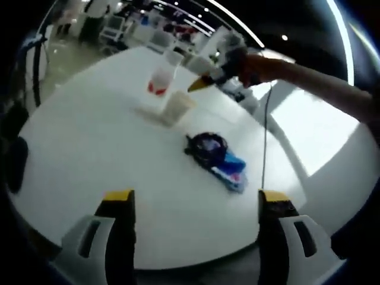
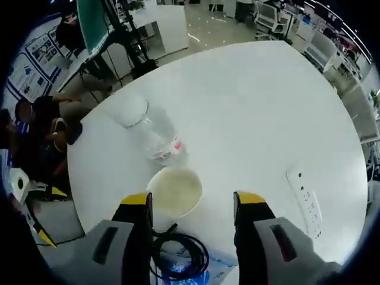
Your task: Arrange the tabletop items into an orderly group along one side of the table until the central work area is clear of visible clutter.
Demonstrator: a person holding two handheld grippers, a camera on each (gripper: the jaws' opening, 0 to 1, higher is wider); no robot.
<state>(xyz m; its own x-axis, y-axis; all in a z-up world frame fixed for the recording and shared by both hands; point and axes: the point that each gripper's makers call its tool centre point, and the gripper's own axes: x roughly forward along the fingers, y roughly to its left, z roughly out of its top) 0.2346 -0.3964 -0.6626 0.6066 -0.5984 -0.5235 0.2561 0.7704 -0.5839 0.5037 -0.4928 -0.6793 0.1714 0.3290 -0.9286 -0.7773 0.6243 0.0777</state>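
Looking along the left gripper (image 1: 194,205), its two yellow-tipped jaws are standing wide apart with nothing between them, hovering over the near part of a round white table (image 1: 89,142). Just past the jaws a coil of black cable (image 1: 206,146) is sitting on top of a blue packet (image 1: 233,168) with a bit of pink on it; any print on it is too blurry to read. Further out a white cup (image 1: 177,107) is standing upright, and right behind it a clear plastic bottle (image 1: 161,78) with a red-and-white label, no wording I can make out. The right gripper (image 1: 202,83) is coming in from the right of this view above the cup, held by a person's hand (image 1: 261,66). Switching to the right gripper view, the right gripper (image 2: 193,205) is also spread open and holding nothing, hanging just over the white cup (image 2: 174,190), which is showing its pale inside. The cable coil (image 2: 178,255) and the blue packet (image 2: 184,276) are sitting between the jaw bases, the bottle (image 2: 148,127) is just beyond the cup, label unreadable here too. A white power strip (image 2: 309,205) is lying off to the right near the table's (image 2: 249,107) edge. People are sitting beyond the table on the left.
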